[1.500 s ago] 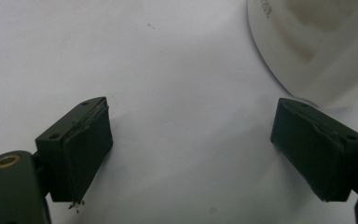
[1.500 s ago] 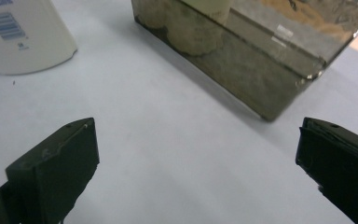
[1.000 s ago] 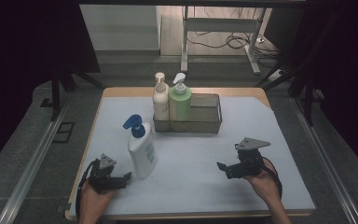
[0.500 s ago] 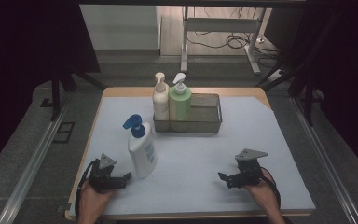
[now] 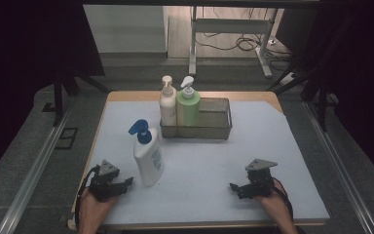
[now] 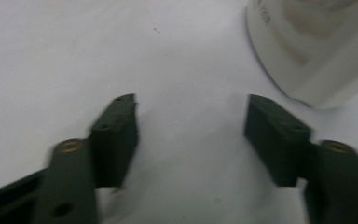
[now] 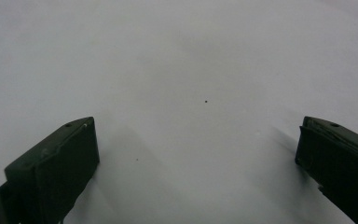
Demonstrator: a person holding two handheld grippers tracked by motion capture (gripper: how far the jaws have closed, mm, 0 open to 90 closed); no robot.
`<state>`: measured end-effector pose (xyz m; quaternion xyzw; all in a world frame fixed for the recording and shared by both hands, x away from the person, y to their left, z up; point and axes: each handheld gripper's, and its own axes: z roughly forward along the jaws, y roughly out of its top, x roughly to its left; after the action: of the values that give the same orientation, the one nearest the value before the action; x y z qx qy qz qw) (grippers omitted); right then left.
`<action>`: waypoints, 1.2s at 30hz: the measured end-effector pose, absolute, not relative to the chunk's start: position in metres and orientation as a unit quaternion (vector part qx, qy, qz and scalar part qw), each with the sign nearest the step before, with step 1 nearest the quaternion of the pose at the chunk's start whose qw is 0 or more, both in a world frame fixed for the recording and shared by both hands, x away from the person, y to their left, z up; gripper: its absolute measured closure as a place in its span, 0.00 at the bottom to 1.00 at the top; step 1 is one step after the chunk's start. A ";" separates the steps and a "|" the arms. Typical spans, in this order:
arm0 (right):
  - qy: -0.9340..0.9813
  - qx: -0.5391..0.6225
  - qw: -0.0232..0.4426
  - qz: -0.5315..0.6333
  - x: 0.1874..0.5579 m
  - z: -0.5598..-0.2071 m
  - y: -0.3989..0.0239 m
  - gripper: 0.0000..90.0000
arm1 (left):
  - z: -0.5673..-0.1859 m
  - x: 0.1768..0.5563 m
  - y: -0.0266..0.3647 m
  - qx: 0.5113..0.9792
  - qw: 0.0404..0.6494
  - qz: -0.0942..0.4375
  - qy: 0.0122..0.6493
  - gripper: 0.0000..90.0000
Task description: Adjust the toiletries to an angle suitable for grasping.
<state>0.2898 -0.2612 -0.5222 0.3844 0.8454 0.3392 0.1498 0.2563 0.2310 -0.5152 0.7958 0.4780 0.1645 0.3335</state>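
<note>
White plastic forms the body of the blue-capped pump bottle, which stands upright on the pale table cover at lower left of the high view, outside the wire basket. Two pump bottles already stand in the left end of that basket, near the middle of the frame: a cream bottle and a green bottle. The right part of the basket appears vacant, although its mesh wall hides the floor.

Progress, as judged: two bottles are stowed and one remains to be placed. No grasp is established yet.

Left gripper: positioned just left of the white bottle, at lower left. Its jaws have just been closing and now stand partly open, with bare cover between them. In the left gripper view, the bottle's base lies at upper right, outside the jaw gap.

Right gripper: low over the cover at lower right, well apart from every bottle. Jaws wide open and holding nothing.

Remaining steps, as judged: align the left jaws around the bottle, grip, lift, and set it in the basket.
</note>
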 end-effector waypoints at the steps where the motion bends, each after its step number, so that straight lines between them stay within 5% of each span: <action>1: 0.845 0.384 0.150 0.339 0.290 -0.522 -0.261 0.00 | -0.514 0.256 0.231 0.796 0.337 0.161 0.475 0.53; 6: 0.846 0.384 0.149 0.340 0.290 -0.522 -0.261 0.00 | -0.508 0.258 0.226 0.799 0.357 0.142 0.463 0.84; 11: 0.846 0.383 0.150 0.340 0.290 -0.522 -0.261 0.00 | -0.506 0.261 0.217 0.807 0.365 0.128 0.447 0.99; 36: 0.845 0.383 0.151 0.340 0.290 -0.523 -0.261 0.00 | -0.511 0.273 0.199 0.808 0.370 0.107 0.445 1.00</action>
<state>0.2895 -0.2613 -0.5226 0.3834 0.8454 0.3401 0.1506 0.2733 0.1989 -0.5113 0.8084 0.4449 0.1071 0.3702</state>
